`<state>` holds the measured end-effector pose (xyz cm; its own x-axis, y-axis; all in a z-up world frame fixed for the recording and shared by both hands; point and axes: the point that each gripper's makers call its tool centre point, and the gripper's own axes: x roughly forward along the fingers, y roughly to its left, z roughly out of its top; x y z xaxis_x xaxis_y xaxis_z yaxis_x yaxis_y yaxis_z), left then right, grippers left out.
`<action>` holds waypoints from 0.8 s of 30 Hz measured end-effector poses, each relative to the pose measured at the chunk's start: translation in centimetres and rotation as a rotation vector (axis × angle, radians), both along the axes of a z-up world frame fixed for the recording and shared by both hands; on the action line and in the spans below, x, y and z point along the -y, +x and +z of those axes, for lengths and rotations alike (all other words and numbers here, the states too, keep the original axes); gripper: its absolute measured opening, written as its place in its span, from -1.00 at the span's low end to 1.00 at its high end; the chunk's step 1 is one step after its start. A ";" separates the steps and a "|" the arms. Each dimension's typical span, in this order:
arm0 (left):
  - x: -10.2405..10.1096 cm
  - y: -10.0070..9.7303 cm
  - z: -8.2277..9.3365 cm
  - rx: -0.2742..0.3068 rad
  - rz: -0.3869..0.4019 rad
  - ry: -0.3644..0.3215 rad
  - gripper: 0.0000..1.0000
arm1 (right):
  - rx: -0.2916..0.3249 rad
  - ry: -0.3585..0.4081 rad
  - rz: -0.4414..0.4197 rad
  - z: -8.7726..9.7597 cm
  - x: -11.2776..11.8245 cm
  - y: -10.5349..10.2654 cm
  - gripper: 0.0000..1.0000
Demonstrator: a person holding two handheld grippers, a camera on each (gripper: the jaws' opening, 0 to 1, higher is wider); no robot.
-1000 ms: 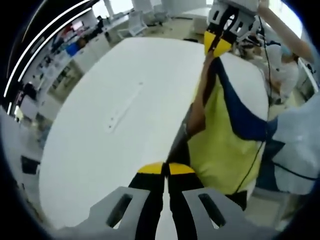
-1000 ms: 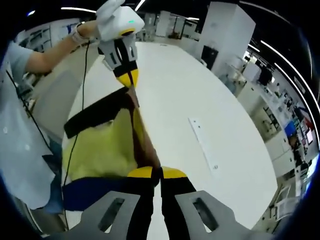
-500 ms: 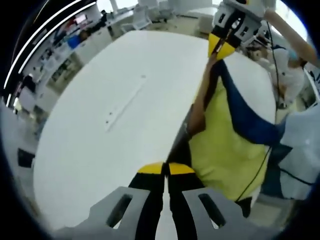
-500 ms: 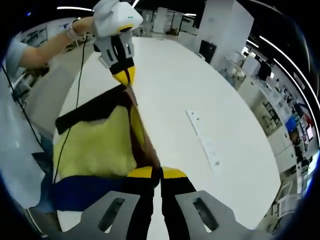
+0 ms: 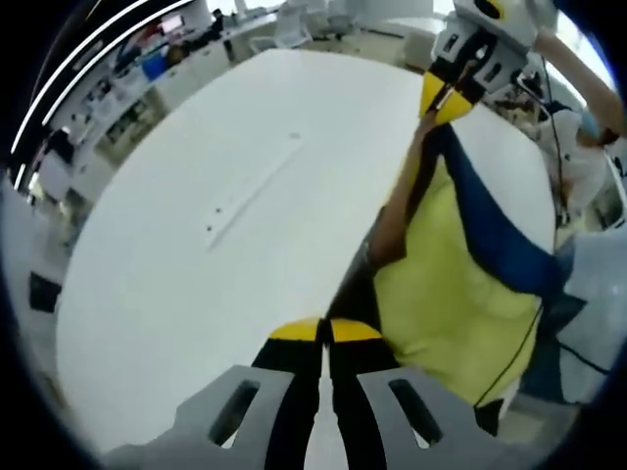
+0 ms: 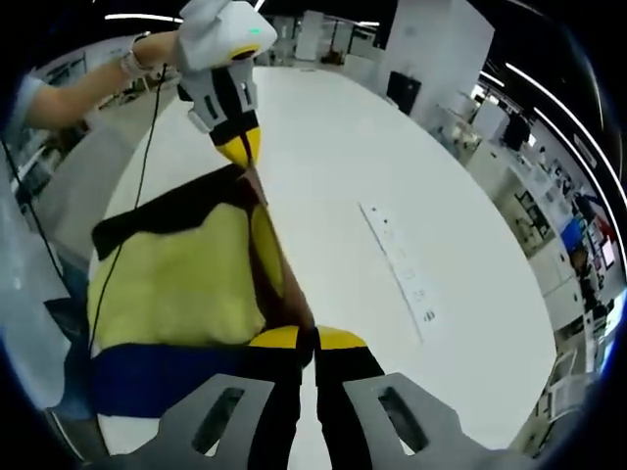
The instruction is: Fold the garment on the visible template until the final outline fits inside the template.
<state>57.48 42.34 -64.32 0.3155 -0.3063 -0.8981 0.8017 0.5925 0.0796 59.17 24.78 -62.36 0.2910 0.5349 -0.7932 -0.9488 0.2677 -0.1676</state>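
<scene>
A yellow garment [image 5: 441, 284] with a navy band and black trim hangs stretched between both grippers above a white table [image 5: 196, 225]. My left gripper [image 5: 324, 331] is shut on one edge of it. The right gripper [image 5: 446, 103] shows at the upper right of the left gripper view, shut on the far edge. In the right gripper view the garment [image 6: 176, 284] spreads to the left, my right gripper [image 6: 308, 339] is shut on its near edge, and the left gripper [image 6: 238, 149] pinches the far end. I see no template outline.
A long white strip with small holes [image 5: 250, 191] lies on the table [image 6: 411, 176]; it appears again in the right gripper view as the strip [image 6: 397, 269]. A person's arm [image 6: 93, 83] and light sleeve [image 5: 593, 284] are beside the table. Desks and shelves ring the room.
Both views shifted slightly as the hands moved. The garment stays stretched between the shut grippers and has spread a little wider over the table's edge.
</scene>
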 end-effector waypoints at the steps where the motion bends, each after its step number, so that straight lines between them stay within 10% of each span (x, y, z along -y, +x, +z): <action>1: 0.0 0.2 -0.3 -0.004 0.002 0.001 -1.00 | -0.006 0.000 -0.003 -0.4 0.0 0.2 -0.92; 24: -0.6 3.3 -4.6 -0.062 0.034 0.030 -1.00 | -0.068 0.005 -0.018 -5.2 -0.3 3.8 -0.92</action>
